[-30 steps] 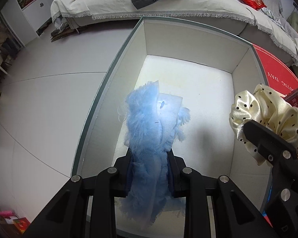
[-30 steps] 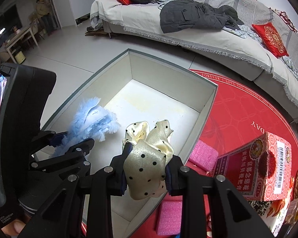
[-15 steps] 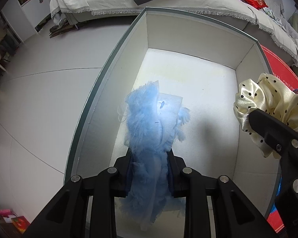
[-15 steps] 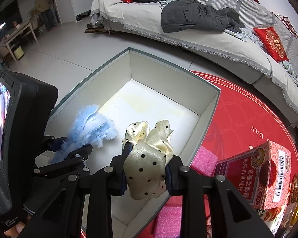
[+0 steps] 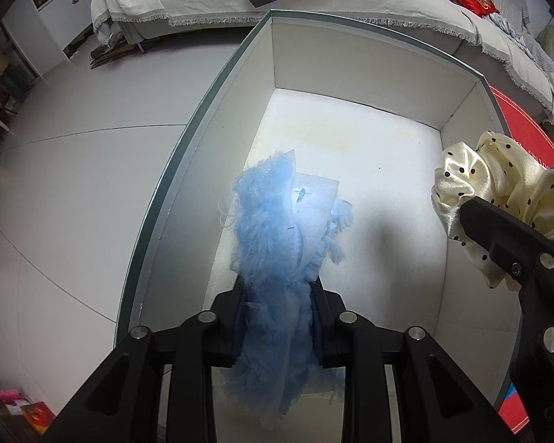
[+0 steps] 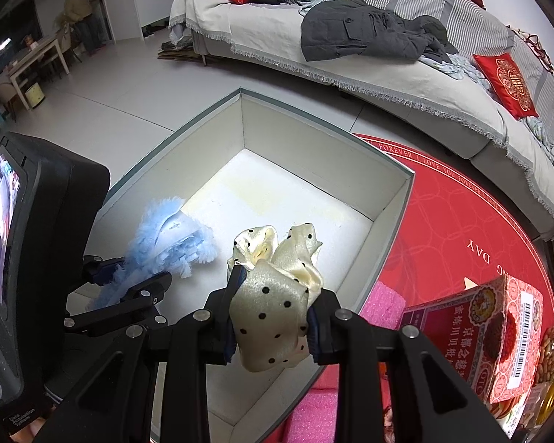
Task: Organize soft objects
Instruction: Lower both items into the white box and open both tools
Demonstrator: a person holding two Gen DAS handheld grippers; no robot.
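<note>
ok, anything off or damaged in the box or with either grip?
Nothing broken or spilled. One oddity: a faint yellowish stain on the white floor of the box. The left gripper is shut on the blue fluffy piece, the right gripper on the cream polka-dot scrunchie.

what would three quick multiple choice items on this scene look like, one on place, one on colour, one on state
1. Where is the cream scrunchie?
A. On the bed
B. Over the open box, in the right gripper
C. On the red mat

2. What colour is the fluffy piece in the left gripper?
A. Light blue
B. Green
C. Orange

3. What state is the box floor in?
A. Full of clothes
B. Covered by a lid
C. Bare, nothing lying on it

Answers: 1 B, the jaws clamp it above the box's near edge. 2 A, pale blue fibres. 3 C, only white floor shows in both wrist views.
</note>
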